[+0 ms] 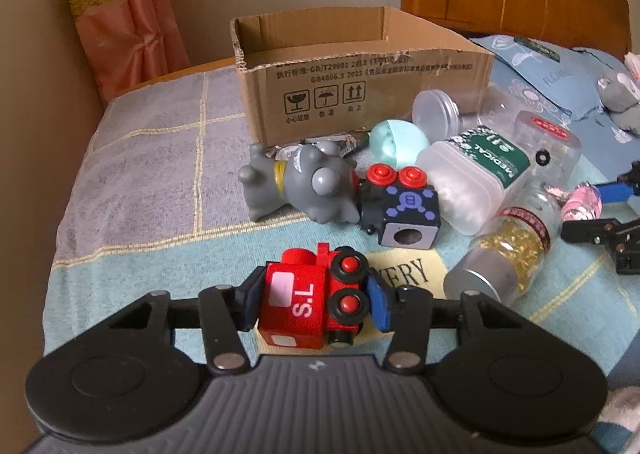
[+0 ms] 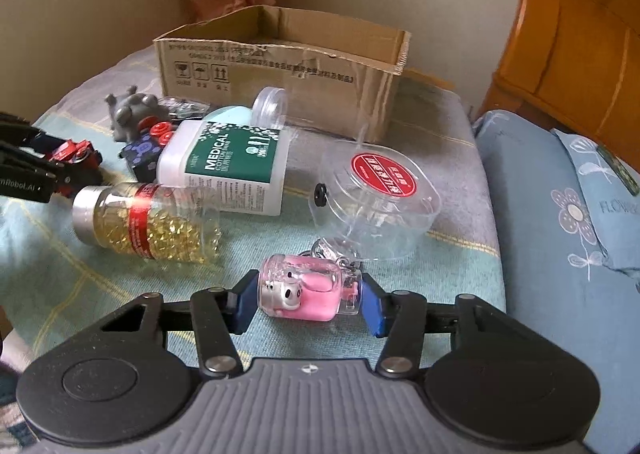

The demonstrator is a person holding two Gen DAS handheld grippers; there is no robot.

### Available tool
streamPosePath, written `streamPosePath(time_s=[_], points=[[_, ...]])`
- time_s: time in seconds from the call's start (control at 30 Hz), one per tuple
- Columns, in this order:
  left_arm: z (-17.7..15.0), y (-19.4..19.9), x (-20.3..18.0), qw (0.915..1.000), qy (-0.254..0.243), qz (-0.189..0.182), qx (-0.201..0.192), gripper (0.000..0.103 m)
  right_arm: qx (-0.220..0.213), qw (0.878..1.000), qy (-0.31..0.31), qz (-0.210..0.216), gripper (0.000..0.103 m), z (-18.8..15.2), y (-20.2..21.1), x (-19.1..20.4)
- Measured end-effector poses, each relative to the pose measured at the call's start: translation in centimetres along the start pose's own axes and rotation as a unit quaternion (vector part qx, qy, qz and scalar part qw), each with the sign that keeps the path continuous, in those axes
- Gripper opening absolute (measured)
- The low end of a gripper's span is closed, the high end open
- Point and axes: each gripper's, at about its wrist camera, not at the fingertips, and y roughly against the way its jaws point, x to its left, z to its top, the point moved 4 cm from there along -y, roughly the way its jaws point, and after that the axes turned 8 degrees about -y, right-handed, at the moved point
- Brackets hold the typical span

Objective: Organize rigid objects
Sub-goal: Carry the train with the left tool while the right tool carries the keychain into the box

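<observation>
Half-hidden scissors [image 1: 332, 144] behind grey toy [image 1: 304, 184]

One box [image 1: 360, 94]; four jars [image 2: 236, 170]; four toys [image 1: 312, 302]

At the lower centre of the frame the left gripper [image 1: 312, 300] is clamping a red toy train [image 1: 308, 306] between its blue pads [image 1: 378, 304], just above a checked bedcover [image 1: 152, 158]. A grey toy animal [image 1: 296, 182] is lying on its side mid-frame, touching a dark cube with red buttons [image 1: 400, 210]. An open cardboard box [image 1: 360, 90] is sitting behind them.
</observation>
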Motion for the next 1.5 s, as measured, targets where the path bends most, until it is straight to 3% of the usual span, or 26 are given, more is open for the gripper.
streamPosePath(time_s=[0.3, 0.77, 1.03, 1.5], points=[[1.1, 2.2, 0.1, 0.9993, -0.028, -0.017, 0.018, 0.05, 0.014, 0.998, 0.046, 0.046, 0.057, 1.8, 2.2, 0.2], [5.3, 5.3, 0.0, 0.9971, -0.062, -0.043, -0.002, 0.05, -0.006, 0.991, 0.082, 0.103, 0.057, 6.3, 5.3, 1.6], [10.4, 5.7, 0.8, 0.9961, -0.074, -0.035, -0.035, 0.05, -0.041, 0.99, 0.098, 0.097, 0.057, 10.4, 6.4, 1.6], [18.3, 2.4, 2.5, 0.9961, -0.062, -0.022, -0.059, 0.05, -0.076, 0.99, 0.086, 0.084, 0.057, 18.2, 4.6, 1.0]])
